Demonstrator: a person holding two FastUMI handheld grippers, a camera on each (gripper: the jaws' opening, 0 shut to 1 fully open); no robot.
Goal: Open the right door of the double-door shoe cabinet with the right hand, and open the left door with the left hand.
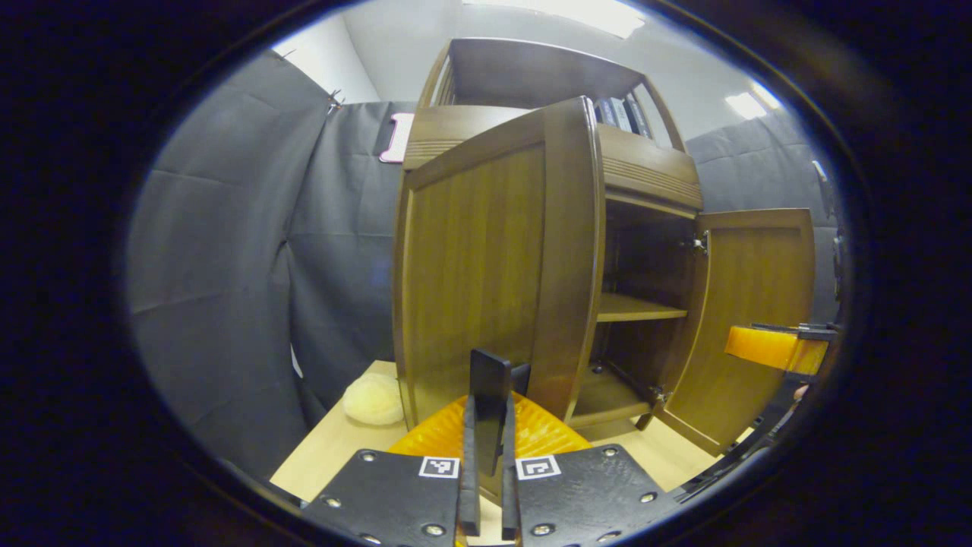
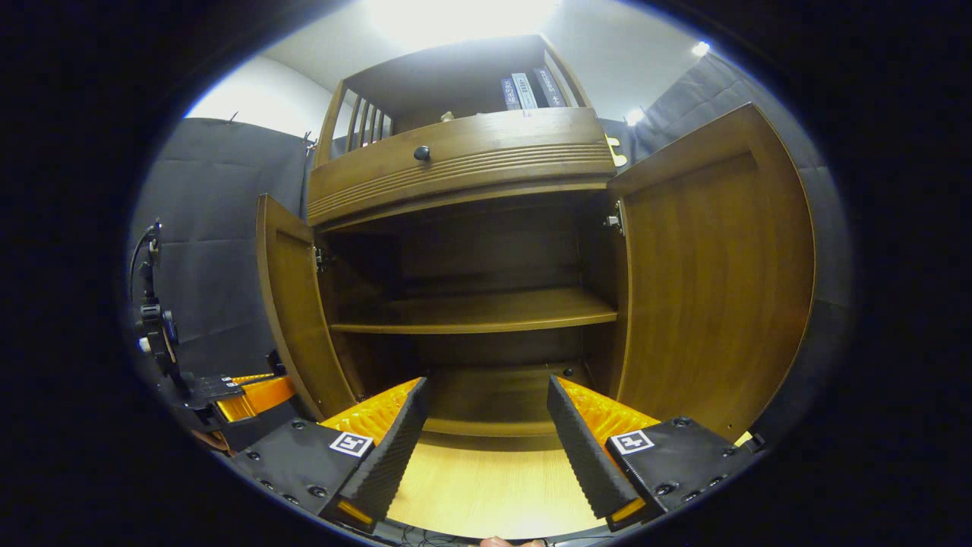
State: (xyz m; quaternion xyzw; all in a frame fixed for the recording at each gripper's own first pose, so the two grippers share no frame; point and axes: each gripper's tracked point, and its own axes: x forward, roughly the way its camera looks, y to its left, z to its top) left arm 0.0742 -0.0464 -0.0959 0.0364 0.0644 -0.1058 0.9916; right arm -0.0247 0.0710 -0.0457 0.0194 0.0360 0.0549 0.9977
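Up close in the left gripper view, the left claw [image 1: 490,395] sits pressed together at the lower front edge of the left door [image 1: 486,258] of the shoe cabinet [image 1: 645,175], which stands on the counter [image 1: 334,448]; whether it pinches the edge I cannot tell. The right door [image 1: 748,304] hangs swung out.

Over in the right gripper view, the right claw [image 2: 486,410] is spread wide, holding nothing, facing the open cabinet's middle shelf [image 2: 486,311], with both doors standing open.
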